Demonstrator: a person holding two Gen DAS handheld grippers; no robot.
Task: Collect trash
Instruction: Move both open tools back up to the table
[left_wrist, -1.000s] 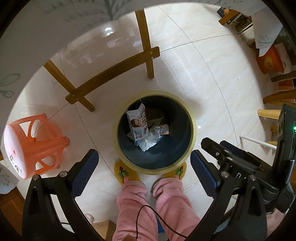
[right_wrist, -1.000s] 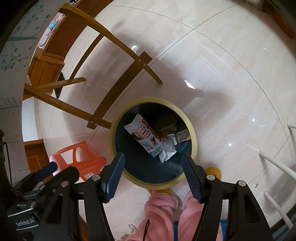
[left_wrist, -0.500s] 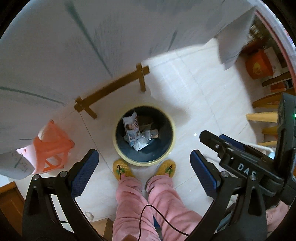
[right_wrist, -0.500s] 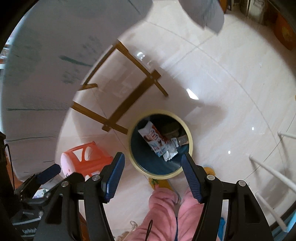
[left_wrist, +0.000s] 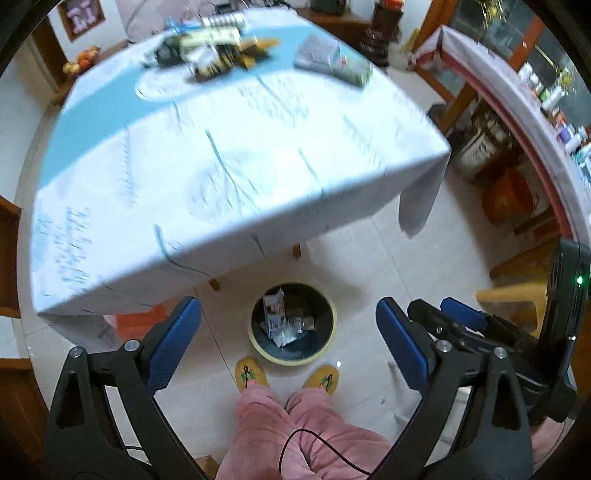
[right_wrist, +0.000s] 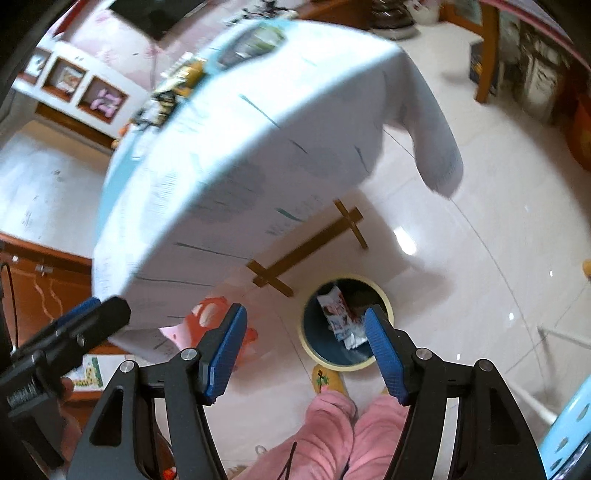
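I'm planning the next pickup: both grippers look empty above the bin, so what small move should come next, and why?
Probably swing the left hand-held gripper toward the wrappers at the table's far end. Its jaws are closing on nothing, the right hand-held gripper is empty too, and the trash bin already holds a carton, while litter remains on the table.

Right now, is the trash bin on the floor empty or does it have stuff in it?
Not empty. The trash bin holds a printed carton and crumpled wrappers lying at the bottom.
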